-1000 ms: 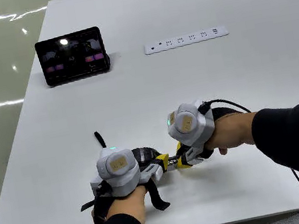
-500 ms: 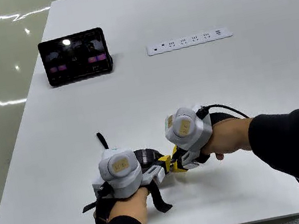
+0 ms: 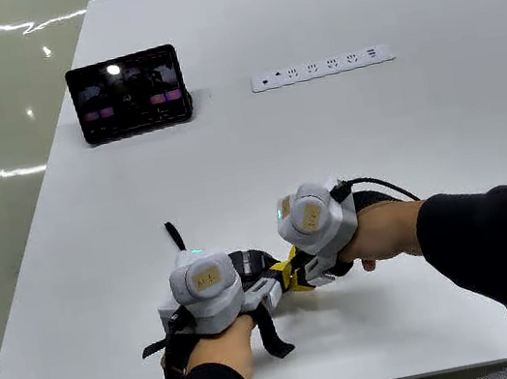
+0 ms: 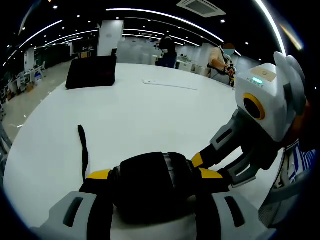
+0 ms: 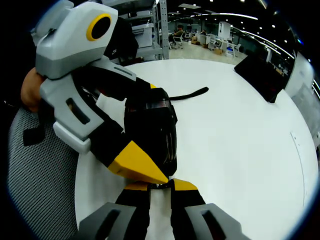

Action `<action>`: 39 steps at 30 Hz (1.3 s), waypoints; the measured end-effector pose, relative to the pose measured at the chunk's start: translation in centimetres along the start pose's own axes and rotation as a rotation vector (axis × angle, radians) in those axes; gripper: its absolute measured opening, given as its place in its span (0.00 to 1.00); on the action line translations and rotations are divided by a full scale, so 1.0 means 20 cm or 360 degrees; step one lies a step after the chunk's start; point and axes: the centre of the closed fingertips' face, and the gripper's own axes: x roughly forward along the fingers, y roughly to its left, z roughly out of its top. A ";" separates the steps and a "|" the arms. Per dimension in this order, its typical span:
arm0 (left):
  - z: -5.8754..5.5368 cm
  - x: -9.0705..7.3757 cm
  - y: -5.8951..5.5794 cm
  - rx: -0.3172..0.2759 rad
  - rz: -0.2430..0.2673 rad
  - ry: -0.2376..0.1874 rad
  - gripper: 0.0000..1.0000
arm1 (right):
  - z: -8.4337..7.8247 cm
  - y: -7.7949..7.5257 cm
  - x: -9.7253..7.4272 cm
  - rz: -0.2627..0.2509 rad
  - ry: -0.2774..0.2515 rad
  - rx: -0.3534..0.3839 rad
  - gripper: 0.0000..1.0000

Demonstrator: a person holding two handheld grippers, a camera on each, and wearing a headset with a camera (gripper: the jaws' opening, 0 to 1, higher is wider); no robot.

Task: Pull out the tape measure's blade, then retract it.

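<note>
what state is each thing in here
tape measure: held at both ends, blade almost fully inside the case
left gripper: shut on the tape measure's case
right gripper: shut on the blade's end, right at the case mouth
tablet: propped up, screen lit
power strip: lying flat, no plugs in its sockets
strap: lying loose

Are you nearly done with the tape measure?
Nearly. The left gripper clamps the black round tape measure. The right gripper pinches the blade tip right at the case; a second ago a bit of blade showed, so it's retracting. Left: letting go.
</note>
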 end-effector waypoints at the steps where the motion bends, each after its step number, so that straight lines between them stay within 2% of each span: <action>1: 0.00 0.00 0.00 0.0000 0.0000 -0.0002 0.62 | 0.00 0.00 0.00 0.0000 0.0000 0.0001 0.12; 9: 0.00 0.00 0.00 0.0015 -0.0008 0.0022 0.63 | 0.00 0.00 0.01 -0.0032 0.0011 0.0003 0.12; 11: -0.01 0.00 -0.01 0.0095 -0.0046 0.0028 0.63 | -0.01 0.00 0.00 -0.0047 -0.0002 0.0036 0.13; 12: -0.01 0.00 -0.01 0.0096 -0.0057 0.0020 0.63 | -0.01 0.00 0.00 -0.0049 0.0000 0.0047 0.13; 14: 0.01 -0.01 -0.01 0.0083 -0.0092 -0.0015 0.64 | -0.02 0.00 -0.01 -0.0059 -0.0004 0.0060 0.13; 17: 0.05 -0.02 0.00 0.0089 -0.0110 -0.0040 0.74 | -0.02 -0.01 -0.03 -0.0072 -0.0033 0.0100 0.15; 22: 0.09 -0.03 0.02 0.0082 -0.0176 -0.0048 0.83 | -0.02 -0.03 -0.10 -0.0115 -0.0093 0.0181 0.18; 26: 0.12 -0.05 0.06 0.0101 -0.0210 -0.0052 0.99 | -0.04 -0.04 -0.18 -0.0160 -0.0123 0.0203 0.21; 29: 0.14 -0.07 0.07 0.0170 -0.0260 -0.0064 0.99 | -0.07 -0.06 -0.23 -0.0202 -0.0154 0.0247 0.24; 31: 0.13 -0.08 0.06 0.0183 -0.0307 -0.0025 0.99 | -0.08 -0.07 -0.26 -0.0223 -0.0169 0.0280 0.24; 36: 0.10 -0.13 0.09 0.0255 -0.0391 0.0046 0.99 | -0.14 -0.09 -0.35 -0.0294 -0.0232 0.0350 0.28; 39: 0.11 -0.16 0.11 0.0260 -0.0442 0.0039 0.99 | -0.19 -0.09 -0.41 -0.0335 -0.0255 0.0368 0.29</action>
